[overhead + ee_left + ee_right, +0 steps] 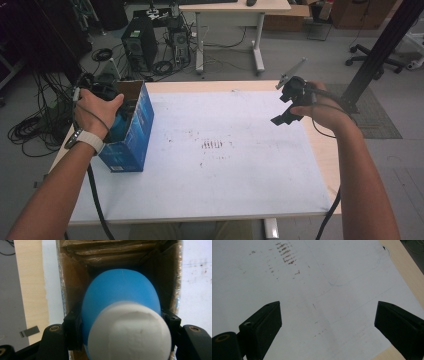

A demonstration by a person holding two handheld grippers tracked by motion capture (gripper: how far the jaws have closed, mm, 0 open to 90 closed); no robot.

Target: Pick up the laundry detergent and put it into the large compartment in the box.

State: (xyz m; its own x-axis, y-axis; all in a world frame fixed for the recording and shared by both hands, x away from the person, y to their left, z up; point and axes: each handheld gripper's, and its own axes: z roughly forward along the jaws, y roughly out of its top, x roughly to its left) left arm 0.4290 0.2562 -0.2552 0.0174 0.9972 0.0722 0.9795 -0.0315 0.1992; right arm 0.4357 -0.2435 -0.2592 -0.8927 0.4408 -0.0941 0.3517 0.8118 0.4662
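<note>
Blue bottle point(120, 302) with a white cap point(128, 332) sits clamped in the left gripper point(120, 322), inside the open cardboard box point(131, 127) at the table's point(240, 200) left edge. At upper right, the right gripper point(286, 112) hangs spread, holding nothing.

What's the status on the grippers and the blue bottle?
Left gripper shut on blue bottle, inside the open box. Right gripper open, empty, over the mat. Nothing blocking.

blue object point(120, 297): bottom cropped, perhaps a bottle | box point(75, 277): floor hidden
</note>
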